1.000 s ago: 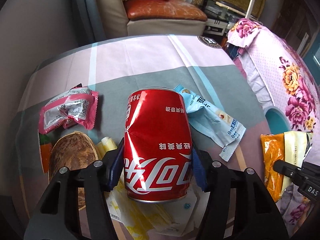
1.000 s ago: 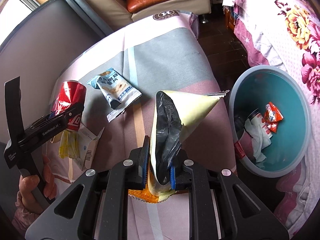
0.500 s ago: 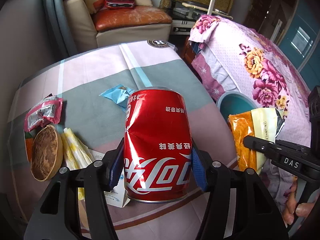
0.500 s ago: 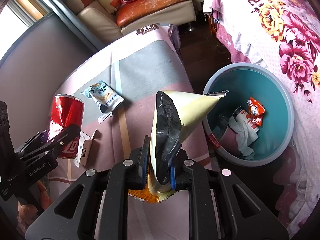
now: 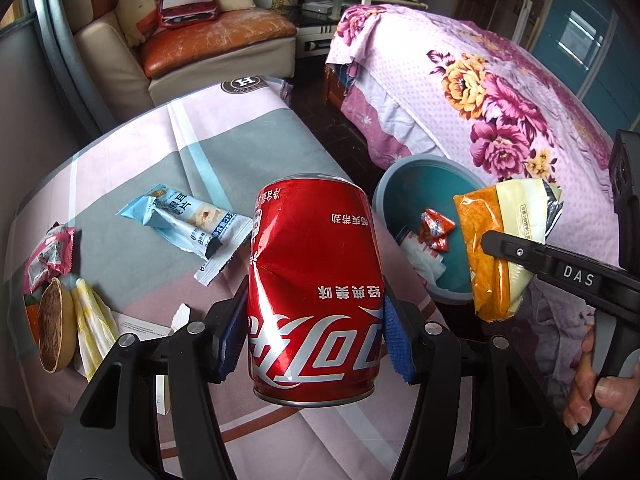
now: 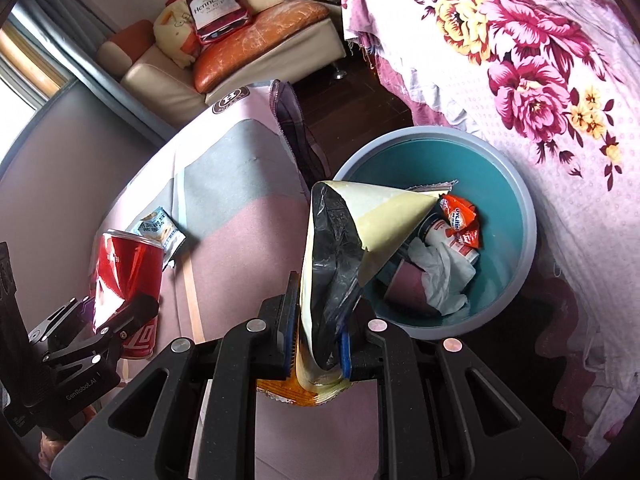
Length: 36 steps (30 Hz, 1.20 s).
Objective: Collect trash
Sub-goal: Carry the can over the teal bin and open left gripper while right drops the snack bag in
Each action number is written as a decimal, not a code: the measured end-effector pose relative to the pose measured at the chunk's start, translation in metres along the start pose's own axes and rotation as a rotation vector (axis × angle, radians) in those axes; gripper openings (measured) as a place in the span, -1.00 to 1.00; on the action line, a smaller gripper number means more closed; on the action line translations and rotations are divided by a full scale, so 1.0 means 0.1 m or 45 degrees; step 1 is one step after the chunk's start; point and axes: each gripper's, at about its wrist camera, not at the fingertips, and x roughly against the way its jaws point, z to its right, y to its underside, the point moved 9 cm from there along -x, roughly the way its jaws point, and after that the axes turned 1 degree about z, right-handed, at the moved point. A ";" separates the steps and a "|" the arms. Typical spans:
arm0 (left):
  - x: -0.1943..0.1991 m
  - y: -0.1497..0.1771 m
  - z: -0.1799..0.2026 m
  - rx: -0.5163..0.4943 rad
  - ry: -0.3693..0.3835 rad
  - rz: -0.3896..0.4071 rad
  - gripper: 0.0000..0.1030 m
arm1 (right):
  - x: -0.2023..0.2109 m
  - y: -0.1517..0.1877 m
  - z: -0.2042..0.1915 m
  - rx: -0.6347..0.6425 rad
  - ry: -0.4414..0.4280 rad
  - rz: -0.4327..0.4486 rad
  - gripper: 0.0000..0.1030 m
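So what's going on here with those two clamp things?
A person is clearing trash off a cloth-covered table. The left gripper is clamped on a dented red cola can, the right gripper pinches an empty snack bag. Both are held near a round bin that already holds some trash. More wrappers lie on the table.

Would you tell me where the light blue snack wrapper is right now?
In the left wrist view the light blue snack wrapper lies flat on the table cloth, left of the red can and right of the pink wrapper.
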 end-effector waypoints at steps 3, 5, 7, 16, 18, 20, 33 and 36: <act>-0.10 -0.04 0.20 -0.035 0.017 -0.020 0.16 | 0.05 -0.05 0.23 -0.038 0.027 0.019 -0.70; -0.18 -0.08 0.35 -0.064 0.029 -0.033 0.16 | 0.09 -0.09 0.38 -0.059 0.054 0.032 -0.70; -0.25 -0.11 0.49 -0.094 0.042 -0.046 0.16 | 0.11 -0.14 0.54 -0.076 0.080 0.040 -0.69; -0.57 -0.27 0.98 -0.193 0.074 -0.090 0.16 | 0.03 -0.25 0.93 -0.122 0.133 0.027 -0.68; -0.65 -0.30 1.05 -0.209 0.080 -0.104 0.16 | -0.01 -0.26 0.98 -0.130 0.138 0.019 -0.68; -0.72 -0.33 1.11 -0.224 0.085 -0.114 0.16 | -0.05 -0.27 1.01 -0.136 0.145 0.009 -0.68; -1.03 -0.37 1.31 -0.258 0.113 -0.177 0.18 | -0.18 -0.36 1.13 -0.159 0.174 -0.017 -0.66; -1.04 -0.37 1.28 -0.246 0.106 -0.174 0.41 | -0.19 -0.36 1.14 -0.158 0.178 -0.022 -0.66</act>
